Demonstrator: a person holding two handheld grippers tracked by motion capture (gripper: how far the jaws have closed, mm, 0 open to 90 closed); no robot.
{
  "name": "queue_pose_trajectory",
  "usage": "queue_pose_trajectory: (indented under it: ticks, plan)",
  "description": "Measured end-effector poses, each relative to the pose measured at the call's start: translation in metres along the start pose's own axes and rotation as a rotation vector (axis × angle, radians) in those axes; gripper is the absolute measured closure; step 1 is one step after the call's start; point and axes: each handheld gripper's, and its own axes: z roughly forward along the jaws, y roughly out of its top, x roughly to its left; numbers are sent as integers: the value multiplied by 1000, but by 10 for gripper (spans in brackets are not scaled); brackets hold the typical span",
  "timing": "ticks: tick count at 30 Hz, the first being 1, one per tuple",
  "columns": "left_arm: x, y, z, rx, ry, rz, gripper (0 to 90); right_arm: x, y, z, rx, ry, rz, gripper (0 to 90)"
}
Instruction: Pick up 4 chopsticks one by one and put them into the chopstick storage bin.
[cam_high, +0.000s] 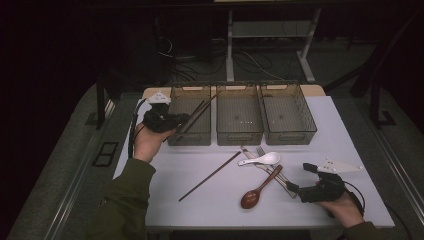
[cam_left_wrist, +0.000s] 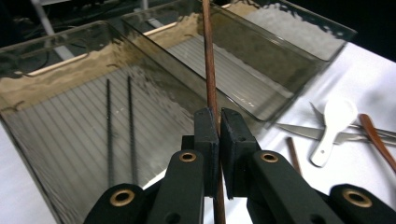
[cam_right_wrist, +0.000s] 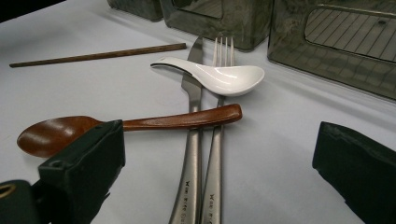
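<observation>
My left gripper (cam_high: 183, 121) (cam_left_wrist: 218, 116) is shut on a brown chopstick (cam_high: 202, 108) (cam_left_wrist: 208, 56), which slants over the left smoked-plastic bin (cam_high: 176, 116) (cam_left_wrist: 56, 51). Two dark chopsticks (cam_left_wrist: 119, 130) lie on that bin's ribbed floor. My right gripper (cam_high: 299, 178) (cam_right_wrist: 219, 163) stands open low over the table at the front right, with its jaws on either side of the handles of a steel knife (cam_right_wrist: 189, 140) and fork (cam_right_wrist: 223, 46). A wooden spoon (cam_high: 257, 191) (cam_right_wrist: 177, 119) lies across those handles. A white ceramic spoon (cam_high: 262, 159) (cam_right_wrist: 219, 77) rests on the far ends of the knife and fork.
Another brown chopstick (cam_high: 210, 176) (cam_right_wrist: 98, 56) lies slantwise on the white table (cam_high: 165, 170). The middle bin (cam_high: 239, 116) (cam_left_wrist: 280, 51) and right bin (cam_high: 287, 114) stand in a row at the back. Beyond the table are desk legs and cables on a dark floor.
</observation>
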Motion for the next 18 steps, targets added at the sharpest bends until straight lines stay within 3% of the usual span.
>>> queue_pose_trajectory:
  ticks: [9, 18]
  plan:
    - [13, 16, 16, 1, 50, -27, 846, 0, 0, 0, 1, 2, 0, 22]
    - [24, 20, 37, 53, 107, -19, 846, -1, 0, -1, -2, 3, 2, 21]
